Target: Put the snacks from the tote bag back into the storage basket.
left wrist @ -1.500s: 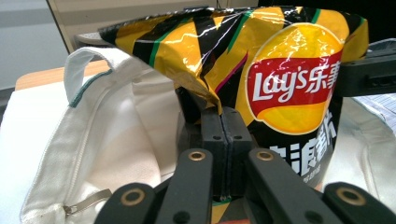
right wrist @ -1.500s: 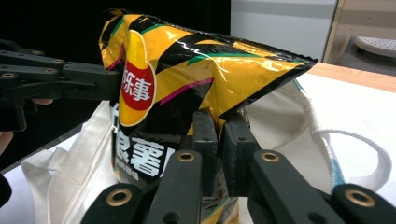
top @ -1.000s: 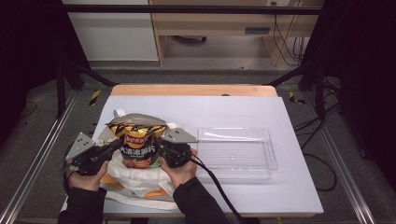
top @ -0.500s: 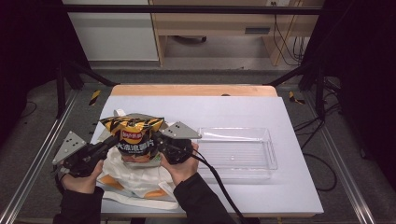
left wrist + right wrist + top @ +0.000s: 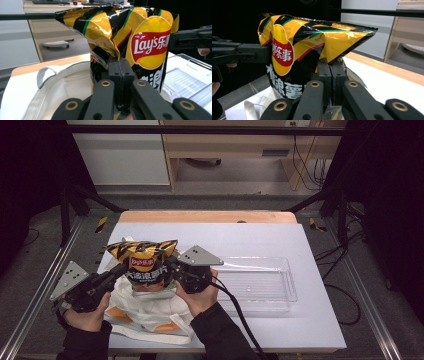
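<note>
The left gripper (image 5: pixel 117 272) has its fingers clenched on the left side of a Lay's chip bag (image 5: pixel 145 265), which stands upright above a white cloth tote bag (image 5: pixel 150 312) lying on the table (image 5: pixel 310 320). The right gripper (image 5: pixel 175 270) has its fingers pinched shut on the chip bag's right side. Just right of it sits a clear plastic tray (image 5: pixel 260 285); nothing is visible inside it
</note>
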Tool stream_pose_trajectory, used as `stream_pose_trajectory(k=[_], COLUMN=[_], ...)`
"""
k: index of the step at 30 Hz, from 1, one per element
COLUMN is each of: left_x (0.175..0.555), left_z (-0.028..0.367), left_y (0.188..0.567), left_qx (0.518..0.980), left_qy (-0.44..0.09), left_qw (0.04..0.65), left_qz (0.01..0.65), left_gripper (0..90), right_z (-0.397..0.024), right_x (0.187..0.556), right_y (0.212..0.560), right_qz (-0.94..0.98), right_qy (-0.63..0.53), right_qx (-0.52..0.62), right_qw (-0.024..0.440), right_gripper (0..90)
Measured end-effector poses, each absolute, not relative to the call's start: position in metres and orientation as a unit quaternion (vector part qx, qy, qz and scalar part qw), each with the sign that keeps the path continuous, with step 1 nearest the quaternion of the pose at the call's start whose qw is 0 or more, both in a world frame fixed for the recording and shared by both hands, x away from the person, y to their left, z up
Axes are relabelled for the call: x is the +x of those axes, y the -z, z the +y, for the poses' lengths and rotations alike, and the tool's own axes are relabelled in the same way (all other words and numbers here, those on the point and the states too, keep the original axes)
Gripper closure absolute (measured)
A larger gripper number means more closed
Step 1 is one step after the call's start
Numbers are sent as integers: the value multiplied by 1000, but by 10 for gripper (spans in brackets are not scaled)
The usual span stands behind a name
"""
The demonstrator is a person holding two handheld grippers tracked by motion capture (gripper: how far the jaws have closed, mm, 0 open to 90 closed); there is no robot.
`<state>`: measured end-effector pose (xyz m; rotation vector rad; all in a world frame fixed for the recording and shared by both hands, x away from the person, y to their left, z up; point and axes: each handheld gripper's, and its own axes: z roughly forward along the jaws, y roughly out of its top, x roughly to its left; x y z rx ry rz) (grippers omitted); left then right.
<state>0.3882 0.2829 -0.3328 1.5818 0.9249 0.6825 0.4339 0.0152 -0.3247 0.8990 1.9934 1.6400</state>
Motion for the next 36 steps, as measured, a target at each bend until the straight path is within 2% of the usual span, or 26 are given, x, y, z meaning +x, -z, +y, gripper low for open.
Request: stream_pose_trajectory(k=[20, 36], left_x=[386, 390], left_z=[245, 216], left_y=[307, 284], left_qx=[670, 673], left_qy=[-289, -293], left_qw=[577, 584], left_qz=[368, 347], left_gripper=[900, 900], right_z=[-26, -55], right_x=[425, 419], right_y=[297, 275], right_qz=[708, 694], right_qy=[-595, -600], right_qx=[317, 320], right_qw=[211, 236], right_gripper=[889, 894])
